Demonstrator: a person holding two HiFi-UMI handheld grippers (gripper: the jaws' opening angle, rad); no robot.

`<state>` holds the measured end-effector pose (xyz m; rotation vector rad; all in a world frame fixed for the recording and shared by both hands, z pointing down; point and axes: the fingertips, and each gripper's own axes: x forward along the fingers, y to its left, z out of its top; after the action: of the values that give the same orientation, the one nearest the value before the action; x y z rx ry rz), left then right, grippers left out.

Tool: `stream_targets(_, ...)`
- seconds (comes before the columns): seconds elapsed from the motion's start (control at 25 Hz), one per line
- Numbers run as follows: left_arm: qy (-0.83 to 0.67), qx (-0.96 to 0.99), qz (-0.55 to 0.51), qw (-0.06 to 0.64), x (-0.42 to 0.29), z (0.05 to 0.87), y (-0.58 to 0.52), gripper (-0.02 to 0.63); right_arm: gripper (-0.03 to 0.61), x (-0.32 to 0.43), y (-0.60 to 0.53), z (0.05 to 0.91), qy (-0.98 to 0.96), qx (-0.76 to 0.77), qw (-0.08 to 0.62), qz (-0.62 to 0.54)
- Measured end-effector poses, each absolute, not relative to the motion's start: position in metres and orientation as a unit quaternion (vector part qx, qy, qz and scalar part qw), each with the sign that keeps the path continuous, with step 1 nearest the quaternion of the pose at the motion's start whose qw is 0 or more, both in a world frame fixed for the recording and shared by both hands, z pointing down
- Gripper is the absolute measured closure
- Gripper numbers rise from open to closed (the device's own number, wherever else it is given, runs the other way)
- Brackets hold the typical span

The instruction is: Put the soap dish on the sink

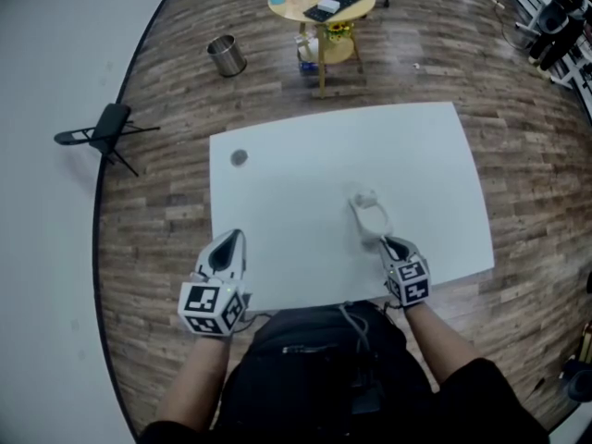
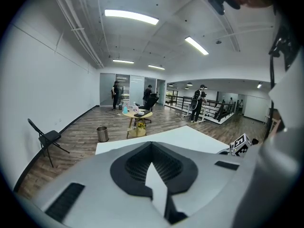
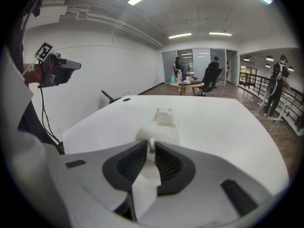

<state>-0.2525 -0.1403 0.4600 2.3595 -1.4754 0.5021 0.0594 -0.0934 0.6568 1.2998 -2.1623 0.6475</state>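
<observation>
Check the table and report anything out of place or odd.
Nothing is spilled, tipped or broken. The white soap dish sits upright on the table. Only a small dark round thing lies alone near the far left corner; too small to identify.

Head cam sits up top and stares steeply down, so the whole white bench [image 1: 305, 155] fits in frame, with the left claw [image 1: 228, 243] and right claw [image 1: 393, 245] at its near edge. Each claw cam rides right behind its own jaws, low and close, looking out across the bench into the room. All three catch the round table [image 1: 322, 3] at the far side. Each claw cam also catches the other claw off to one side.
</observation>
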Motion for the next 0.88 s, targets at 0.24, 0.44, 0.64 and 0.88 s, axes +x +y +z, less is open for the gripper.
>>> stream_targets(0.24, -0.512, 0.827, 0.173, 0.155, -0.248, 0.459, -0.144, 0.624, 0.448, 0.059, -0.091, 0.655, -0.8, 0.481, 0.27, 0.236)
stream_targets(0.44, -0.506, 0.83, 0.174, 0.156, -0.238, 0.461, -0.146, 0.624, 0.428, 0.064, -0.091, 0.65, -0.8, 0.483, 0.272, 0.229)
stream_targets(0.64, -0.5, 0.834, 0.173, 0.157, -0.231, 0.462, -0.148, 0.624, 0.425, 0.07, -0.091, 0.645, -0.798, 0.494, 0.267, 0.221)
stream_targets(0.88, -0.493, 0.838, 0.173, 0.157, -0.224, 0.465, -0.15, 0.624, 0.425, 0.074, -0.091, 0.637, -0.796, 0.505, 0.253, 0.219)
